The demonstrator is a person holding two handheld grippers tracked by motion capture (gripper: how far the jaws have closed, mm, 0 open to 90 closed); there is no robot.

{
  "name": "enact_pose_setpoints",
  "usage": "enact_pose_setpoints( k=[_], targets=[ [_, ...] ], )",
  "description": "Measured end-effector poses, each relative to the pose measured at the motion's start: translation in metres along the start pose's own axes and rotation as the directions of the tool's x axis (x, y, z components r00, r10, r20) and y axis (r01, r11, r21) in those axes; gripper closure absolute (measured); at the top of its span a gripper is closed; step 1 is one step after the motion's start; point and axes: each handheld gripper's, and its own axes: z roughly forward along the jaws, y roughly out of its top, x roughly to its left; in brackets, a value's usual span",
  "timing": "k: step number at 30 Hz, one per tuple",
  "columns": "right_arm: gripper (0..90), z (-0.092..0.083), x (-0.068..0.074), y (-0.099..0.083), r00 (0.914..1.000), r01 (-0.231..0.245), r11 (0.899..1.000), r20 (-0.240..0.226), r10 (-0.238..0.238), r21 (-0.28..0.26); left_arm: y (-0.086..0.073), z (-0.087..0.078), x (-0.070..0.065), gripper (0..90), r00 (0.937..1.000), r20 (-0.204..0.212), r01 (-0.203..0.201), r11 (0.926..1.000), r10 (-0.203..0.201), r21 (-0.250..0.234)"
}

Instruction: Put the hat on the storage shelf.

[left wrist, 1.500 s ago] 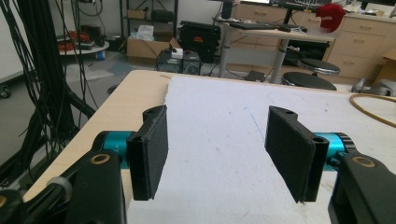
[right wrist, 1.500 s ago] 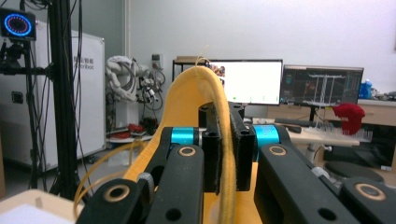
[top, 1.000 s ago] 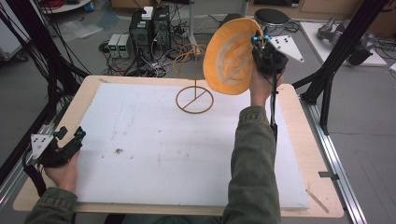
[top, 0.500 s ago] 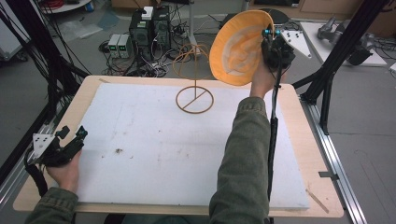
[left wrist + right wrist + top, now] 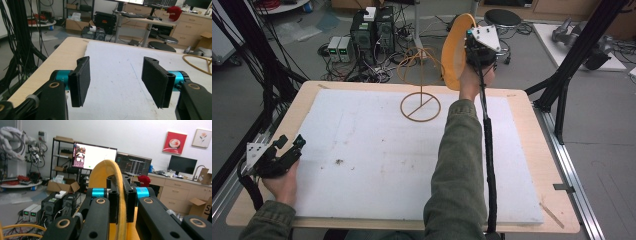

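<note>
A round orange-yellow disc (image 5: 455,50) is held up on edge in the air beyond the table's far edge, its rim pinched in my right gripper (image 5: 468,50). The right gripper view has both black pads shut on the disc's rim (image 5: 120,195). Just left of the disc stands a tan wire stand (image 5: 420,75), whose ring base (image 5: 420,106) rests on the white board. My left gripper (image 5: 288,147) rests low at the table's front left, its jaws wide open with nothing between them (image 5: 116,80). Part of the stand's ring base (image 5: 197,62) lies off to its right.
A white foam board (image 5: 377,160) covers most of the wooden table (image 5: 532,150). Black frame posts (image 5: 572,65) rise at both sides. Power supplies, computers and cables (image 5: 362,35) crowd the floor behind the table, and a stool (image 5: 504,17) stands farther back.
The right hand has carried the disc a little left toward the wire stand and turned it from nearly face-on to edge-on. The left gripper has stayed put.
</note>
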Motion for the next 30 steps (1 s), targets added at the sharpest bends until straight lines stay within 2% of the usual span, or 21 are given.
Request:
enact_pose_setpoints(
  k=[2,4,6,7,9,11,18,20,21,23,25,28,30],
  targets=[
    [86.2,0.001,0.010,0.000,1.0000,0.001,1.000,0.007,-0.001,-0.013,0.000,0.000,0.001,41.3,1.0000,0.000,0.009,0.9999,-0.009,0.006],
    [86.3,0.004,0.023,0.004,0.9983,-0.051,0.999,-0.031,0.050,-0.019,0.001,-0.001,0.001,41.9,0.9999,-0.001,0.012,0.9999,-0.012,0.005],
    [86.3,0.004,0.027,0.006,0.9976,-0.057,0.998,-0.041,0.056,-0.023,0.001,-0.001,0.001,41.9,0.9999,0.000,0.014,0.9999,-0.014,0.004],
    [86.3,0.006,0.035,0.009,0.9955,-0.064,0.998,-0.071,0.062,-0.022,0.001,-0.001,0.001,41.8,0.9999,0.001,0.015,0.9999,-0.015,0.004],
    [86.3,0.007,0.040,0.011,0.9947,-0.061,0.998,-0.084,0.060,-0.014,0.001,-0.001,0.001,41.9,0.9999,0.003,0.016,0.9999,-0.016,0.004],
    [86.3,0.009,0.049,0.016,0.9913,-0.060,0.998,-0.117,0.059,-0.009,0.001,-0.001,0.001,41.8,0.9997,0.001,0.026,0.9997,-0.026,0.001],
    [86.4,0.013,0.084,0.026,0.9826,-0.041,0.999,-0.182,0.038,-0.011,0.002,-0.002,0.002,41.8,0.9993,0.002,0.036,0.9993,-0.036,-0.002],
    [86.3,0.013,0.098,0.025,0.9830,-0.028,1.000,-0.182,0.024,-0.015,0.002,-0.002,0.003,41.8,0.9994,0.002,0.036,0.9994,-0.036,-0.002],
    [86.3,0.013,0.098,0.025,0.9830,-0.028,1.000,-0.182,0.024,-0.015,0.002,-0.002,0.003,41.8,0.9994,0.001,0.034,0.9994,-0.034,-0.002],
    [86.3,0.012,0.107,0.025,0.9832,-0.028,1.000,-0.181,0.026,-0.012,0.002,-0.002,0.003,41.8,0.9992,0.000,0.039,0.9992,-0.039,0.000],
    [86.3,0.013,0.116,0.024,0.9812,-0.020,1.000,-0.192,0.019,-0.006,0.002,-0.002,0.003,41.9,0.9991,0.000,0.042,0.9991,-0.042,-0.002],
    [86.3,0.013,0.129,0.021,0.9778,0.016,1.000,-0.209,-0.016,-0.002,0.002,-0.003,0.003,41.8,0.9992,0.004,0.041,0.9991,-0.041,-0.008],
    [86.2,0.014,0.137,0.019,0.9735,0.010,1.000,-0.229,-0.008,0.011,0.002,-0.002,0.004,41.8,0.9991,0.006,0.043,0.9991,-0.043,-0.003]
  ],
)
